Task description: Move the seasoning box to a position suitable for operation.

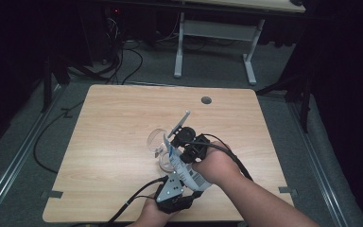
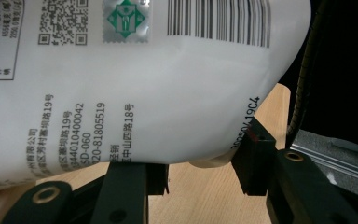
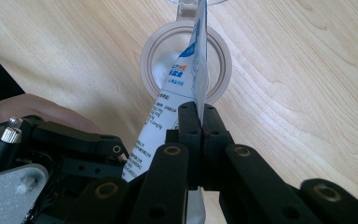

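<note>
A white printed pouch hangs tilted between both grippers above the wooden table. My left gripper is shut on its bulging lower end, and the barcode and text side faces that camera. My right gripper is shut on the pouch's thin upper edge. That edge points down into the round mouth of a clear jar standing on the table. In the high view the jar sits just left of the right gripper, and the left gripper is near the front edge.
The jar's clear hinged lid stands open at its far side. A round grommet hole sits near the table's back edge. Black cables trail off the front edge. A white desk frame stands on the floor beyond.
</note>
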